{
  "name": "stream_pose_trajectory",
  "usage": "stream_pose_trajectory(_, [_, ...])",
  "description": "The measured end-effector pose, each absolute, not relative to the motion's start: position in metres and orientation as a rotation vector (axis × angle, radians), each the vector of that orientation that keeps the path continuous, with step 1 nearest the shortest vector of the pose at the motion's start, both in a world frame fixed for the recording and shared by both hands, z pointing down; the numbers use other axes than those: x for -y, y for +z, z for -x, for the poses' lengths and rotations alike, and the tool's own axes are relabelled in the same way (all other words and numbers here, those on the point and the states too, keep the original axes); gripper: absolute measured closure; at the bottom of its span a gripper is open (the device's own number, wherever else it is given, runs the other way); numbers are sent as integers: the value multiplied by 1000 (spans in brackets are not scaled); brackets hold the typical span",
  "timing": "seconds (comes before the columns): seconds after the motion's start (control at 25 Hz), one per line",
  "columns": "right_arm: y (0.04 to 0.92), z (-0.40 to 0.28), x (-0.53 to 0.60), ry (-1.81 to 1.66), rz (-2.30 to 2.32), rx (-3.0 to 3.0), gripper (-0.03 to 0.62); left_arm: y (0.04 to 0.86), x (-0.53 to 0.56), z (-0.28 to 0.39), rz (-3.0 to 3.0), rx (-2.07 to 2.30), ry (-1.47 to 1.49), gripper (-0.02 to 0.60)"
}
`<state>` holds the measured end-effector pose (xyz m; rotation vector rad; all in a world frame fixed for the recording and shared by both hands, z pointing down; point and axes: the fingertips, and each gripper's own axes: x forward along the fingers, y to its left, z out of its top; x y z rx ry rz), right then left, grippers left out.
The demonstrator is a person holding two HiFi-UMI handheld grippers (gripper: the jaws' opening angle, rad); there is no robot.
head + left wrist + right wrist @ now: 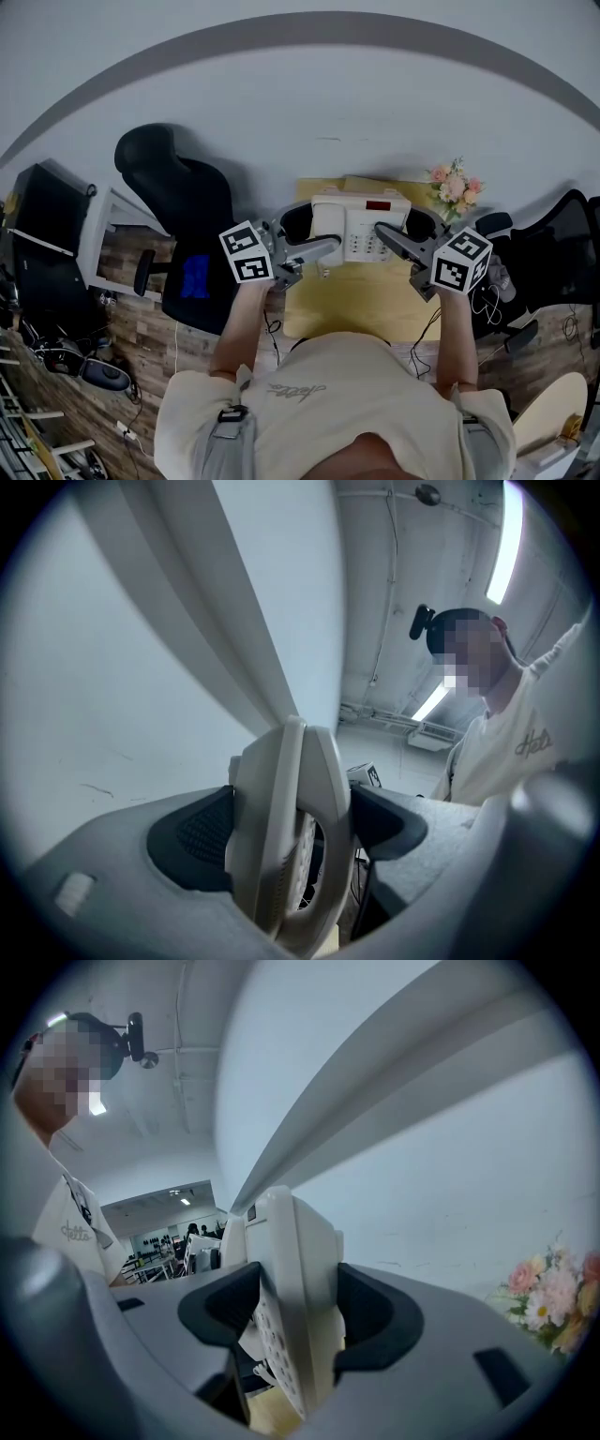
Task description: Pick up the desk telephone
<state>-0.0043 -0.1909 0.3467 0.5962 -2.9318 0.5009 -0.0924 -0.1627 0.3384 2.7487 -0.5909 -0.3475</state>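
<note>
The cream desk telephone, with a keypad and a small red display, is over the far end of the wooden desk. My left gripper is shut on its left side and my right gripper on its right side. In the left gripper view the telephone stands edge-on, squeezed between the dark pads of the left gripper. The right gripper view shows the telephone clamped the same way in the right gripper, keypad facing left. Whether its base touches the desk is hidden.
A bunch of pink flowers stands at the desk's far right corner, close to my right gripper. One black office chair is left of the desk, another is at the right. Cables hang off the desk's near edge. A white wall lies behind.
</note>
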Motion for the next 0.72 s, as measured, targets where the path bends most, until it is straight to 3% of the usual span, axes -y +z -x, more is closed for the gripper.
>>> stream_pose_trajectory(0.72, [359, 6, 177, 514, -622, 2928, 353, 348, 149, 93, -2753, 600, -320, 193])
